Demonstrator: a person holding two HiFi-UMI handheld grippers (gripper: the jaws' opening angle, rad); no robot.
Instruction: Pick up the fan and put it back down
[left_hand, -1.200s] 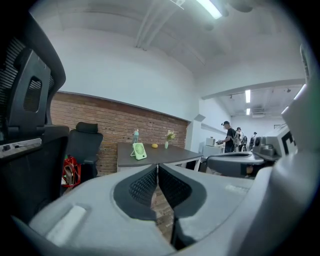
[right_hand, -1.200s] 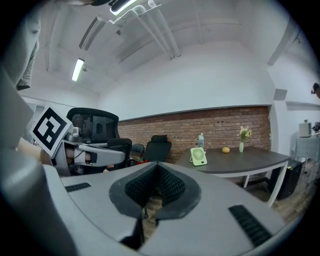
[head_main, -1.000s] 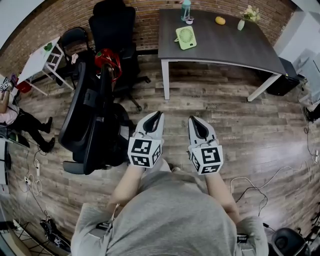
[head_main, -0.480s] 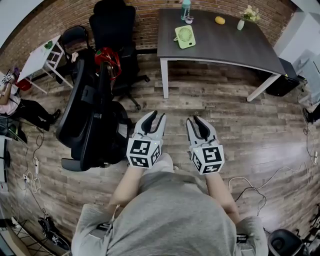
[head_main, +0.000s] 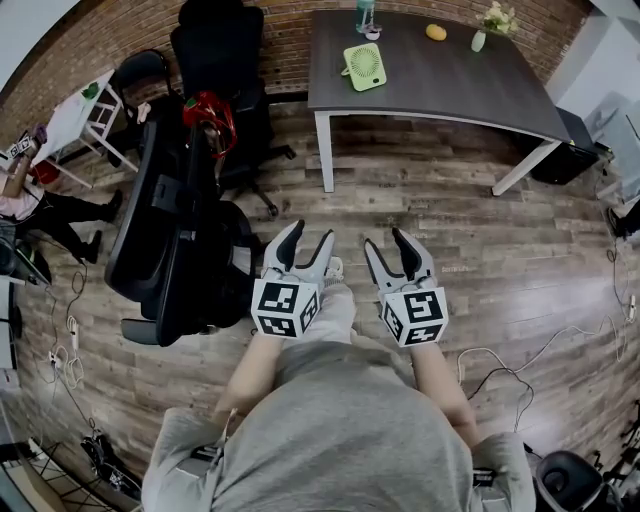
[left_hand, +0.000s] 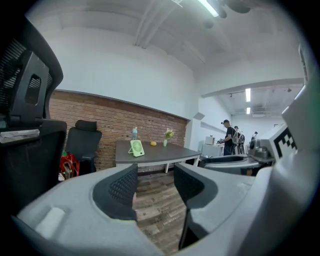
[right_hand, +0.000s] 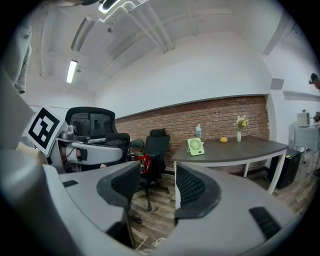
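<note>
A floor of wood planks (head_main: 450, 230) fills most of the room, and a red brick wall (head_main: 290, 40) runs along its far side below white plaster. A large dark grey table (head_main: 450, 85) on white legs stands against that wall, its top mostly bare. To its left is a cluster of black office chairs (head_main: 160, 240), one of them carrying a red object (head_main: 208, 112), and beyond them a small white side table (head_main: 80, 115). Loose cables (head_main: 500, 365) trail over the planks at the right.

The person stands well back from the grey table with both tools held out side by side above the floor. The left gripper (head_main: 311, 234) and the right gripper (head_main: 385, 240) have just been opening. Each pair of jaws now stands spread apart, with only floor and distant furniture showing between the pads.

The light green fan (head_main: 365, 67) sits on the table near its left end, well apart from both grippers. Just behind it is a pale bottle (head_main: 366, 15). Further right are a small vase of flowers (head_main: 480, 38) and an orange fruit (head_main: 436, 32).
</note>
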